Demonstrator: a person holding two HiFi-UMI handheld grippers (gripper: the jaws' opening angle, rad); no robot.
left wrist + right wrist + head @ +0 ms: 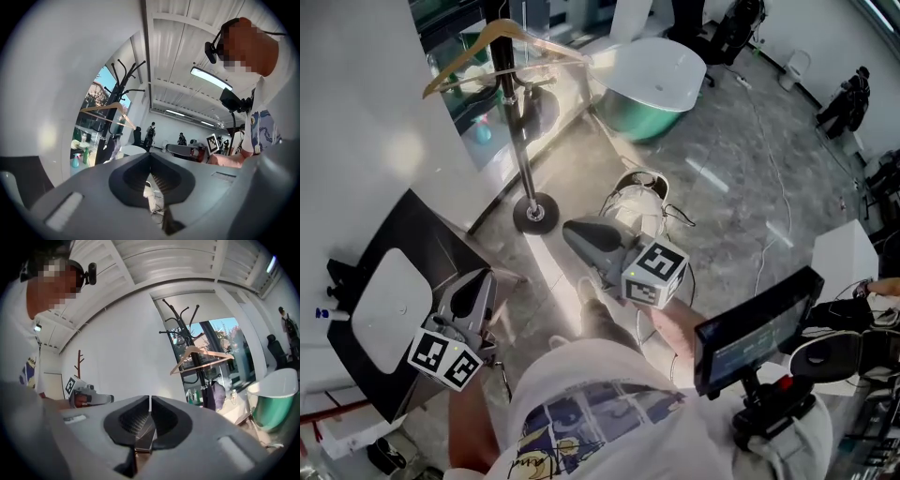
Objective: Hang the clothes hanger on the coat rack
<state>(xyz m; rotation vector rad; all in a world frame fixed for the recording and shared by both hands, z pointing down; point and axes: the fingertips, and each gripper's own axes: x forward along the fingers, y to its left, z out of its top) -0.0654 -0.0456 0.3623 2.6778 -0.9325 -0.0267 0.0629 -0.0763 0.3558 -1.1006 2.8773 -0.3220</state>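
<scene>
A wooden clothes hanger (500, 39) hangs on the black coat rack (521, 141), whose round base (534, 214) stands on the grey floor. In the left gripper view the hanger (106, 112) hangs on the rack (123, 89) far ahead to the left; in the right gripper view the hanger (201, 357) sits below the rack's hooks (183, 326). My left gripper (480, 281) is low at the left, jaws together and empty (150, 155). My right gripper (574, 231) points toward the rack's base, well short of it, jaws nearly touching with nothing between them (149, 401).
A white and green tub (661, 84) stands behind the rack by a glass wall. A black table (403, 234) with a white pad is at the left. A screen on a stand (759, 328) is at the right. Cables and white shoes (637, 197) lie on the floor.
</scene>
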